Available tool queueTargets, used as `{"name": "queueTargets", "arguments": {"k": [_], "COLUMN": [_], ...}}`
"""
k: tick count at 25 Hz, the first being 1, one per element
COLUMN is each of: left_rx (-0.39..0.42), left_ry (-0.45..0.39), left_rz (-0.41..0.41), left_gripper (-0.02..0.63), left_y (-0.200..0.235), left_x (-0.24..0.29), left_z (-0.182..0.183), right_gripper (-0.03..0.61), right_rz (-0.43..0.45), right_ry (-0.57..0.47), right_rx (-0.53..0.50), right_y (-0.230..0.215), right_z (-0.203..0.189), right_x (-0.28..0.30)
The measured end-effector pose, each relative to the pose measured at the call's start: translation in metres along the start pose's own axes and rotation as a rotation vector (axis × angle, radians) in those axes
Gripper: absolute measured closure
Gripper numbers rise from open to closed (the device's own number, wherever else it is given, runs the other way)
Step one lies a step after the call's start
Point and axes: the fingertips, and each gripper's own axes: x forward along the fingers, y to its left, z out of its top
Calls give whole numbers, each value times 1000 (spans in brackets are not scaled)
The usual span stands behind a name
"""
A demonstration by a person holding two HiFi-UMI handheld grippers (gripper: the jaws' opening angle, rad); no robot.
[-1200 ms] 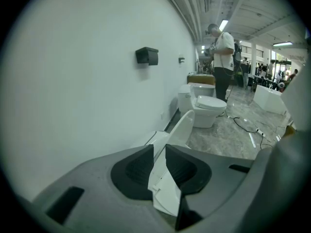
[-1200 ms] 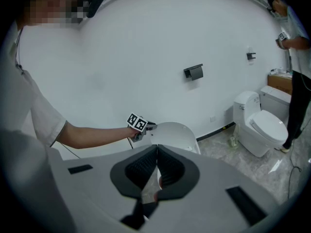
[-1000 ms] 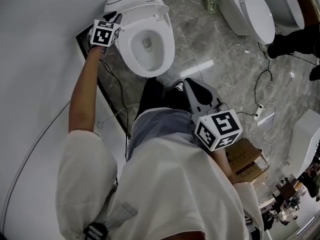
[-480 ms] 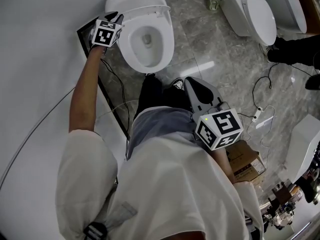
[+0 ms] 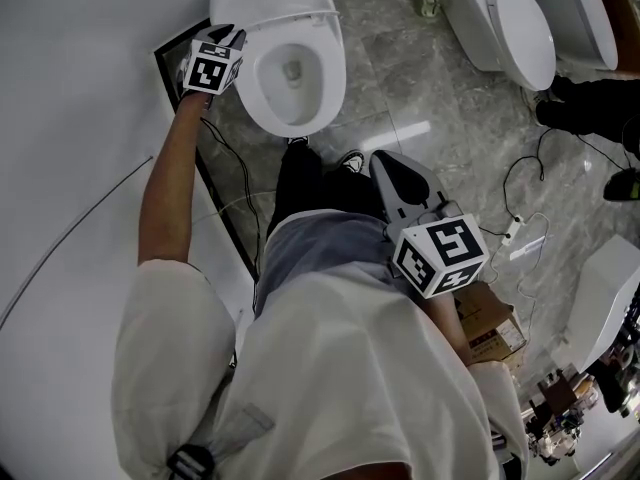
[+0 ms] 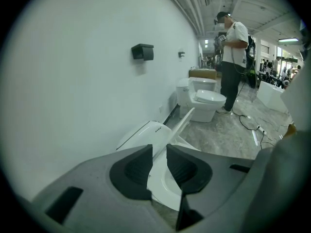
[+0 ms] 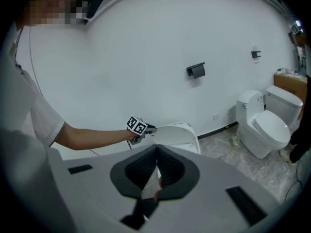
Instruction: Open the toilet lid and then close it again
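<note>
Wall, plain white [image 5: 70, 118], fills the left of the head view. Beside it, at upper left, the left tongs [image 6: 159, 149] reach the thin white plastic toilet lid [image 6: 182, 124]. Their jaws have just been opening and stand slightly spread, with the lid's rim between the pads but no visible squeeze on it. The lid stands raised and tilted back toward the rear housing of the white ceramic toilet [image 5: 335, 73], leaving the bowl exposed. The opening stage appears complete, and closing is judged to be the stage in hand. At lower centre-right, the right tongs [image 7: 156, 152] are pressed together on nothing, above the person's legs. At upper right stands a second white toilet [image 5: 515, 33], lid down, well apart.

Hazards:
- With the pads loose, the smooth rim may slip out and the lid may drop unchecked onto the seat.
- A sideways pull on the rim may strain the hinge.
- Re-gripping too near the corner may let the tongs skid off.
</note>
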Motion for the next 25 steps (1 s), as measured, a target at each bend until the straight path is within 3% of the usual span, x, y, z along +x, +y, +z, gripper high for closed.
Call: {"name": "queueTargets", "arguments": {"k": [13,25], "left_rx": [-39,-18], "left_ry": [-1,4], "left_rz": [54,83], "left_gripper": [532,532], "left_y": [-25,-46], "left_x": [-8,-12], "left_z": [-24,-34], "right_gripper": [569,568], "right_rz": [52,95], "right_ry": [47,90], "right_rx": [-21,-36], "right_y": [-7,-16], "right_z": [-27,-38], "right_x": [-10,-4]}}
